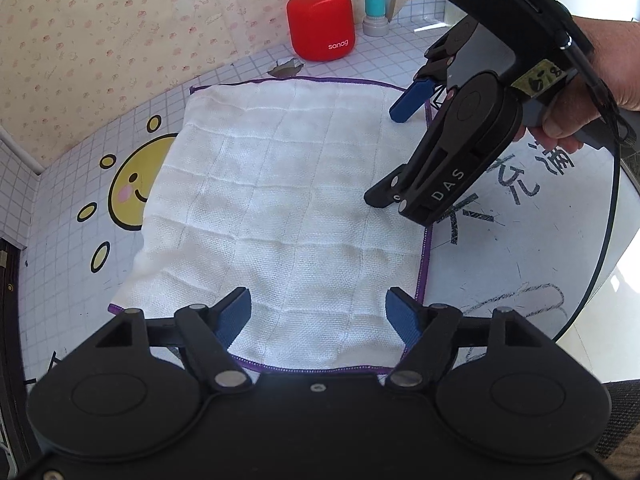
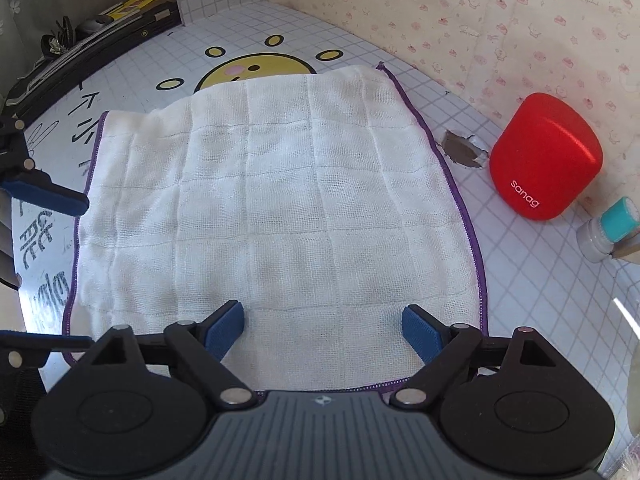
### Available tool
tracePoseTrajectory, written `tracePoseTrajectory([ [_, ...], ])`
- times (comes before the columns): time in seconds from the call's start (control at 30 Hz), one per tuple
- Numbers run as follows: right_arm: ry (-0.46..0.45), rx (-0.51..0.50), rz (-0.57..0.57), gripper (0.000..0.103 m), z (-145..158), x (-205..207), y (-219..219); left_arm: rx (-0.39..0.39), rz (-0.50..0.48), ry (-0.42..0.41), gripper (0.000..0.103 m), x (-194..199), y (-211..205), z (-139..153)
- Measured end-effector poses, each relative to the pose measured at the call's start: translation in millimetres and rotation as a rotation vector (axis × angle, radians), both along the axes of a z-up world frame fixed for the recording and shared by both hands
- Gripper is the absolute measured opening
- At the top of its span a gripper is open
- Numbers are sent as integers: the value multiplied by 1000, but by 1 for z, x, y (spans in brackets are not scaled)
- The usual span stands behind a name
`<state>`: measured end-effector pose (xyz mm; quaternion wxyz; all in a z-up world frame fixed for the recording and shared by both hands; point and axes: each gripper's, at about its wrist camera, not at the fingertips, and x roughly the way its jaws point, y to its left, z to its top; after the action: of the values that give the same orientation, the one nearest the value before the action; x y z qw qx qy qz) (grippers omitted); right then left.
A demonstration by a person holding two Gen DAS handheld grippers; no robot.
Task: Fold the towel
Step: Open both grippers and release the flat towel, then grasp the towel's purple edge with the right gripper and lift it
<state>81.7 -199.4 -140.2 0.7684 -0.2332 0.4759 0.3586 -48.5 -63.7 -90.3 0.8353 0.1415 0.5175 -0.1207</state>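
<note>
In the left wrist view, the white towel with a purple hem lies flat on the worktop and covers part of a yellow sun drawing. The left tool stands wide over the near edge of the towel and holds nothing. The right tool, held by the right hand, is also spread wide, above the right edge of the towel. A red speaker and a small teal-capped bottle stand behind the towel, near the wall.

In the right wrist view, the right tool is wide over the towel and grips nothing. The left tool shows partly at the left edge, with its fingers apart. The red speaker stands to the right of the towel, beside a torn spot in the worktop cover.
</note>
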Motion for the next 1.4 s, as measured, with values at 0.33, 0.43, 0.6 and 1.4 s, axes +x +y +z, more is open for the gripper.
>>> tracePoseTrajectory([
  [0.33, -68, 47, -9, 91, 29, 2, 14, 6, 92, 18, 76, -1, 31, -10],
  [0.43, -102, 67, 65, 91, 36, -6, 43, 9, 103, 19, 77, -2, 40, -11],
  [0.6, -82, 126, 168, 89, 41, -9, 100, 20, 124, 12, 78, -4, 53, -11],
  [1.4, -6, 66, 261, 72, 9, -36, 200, 33, 119, 10, 79, -16, 100, -19],
])
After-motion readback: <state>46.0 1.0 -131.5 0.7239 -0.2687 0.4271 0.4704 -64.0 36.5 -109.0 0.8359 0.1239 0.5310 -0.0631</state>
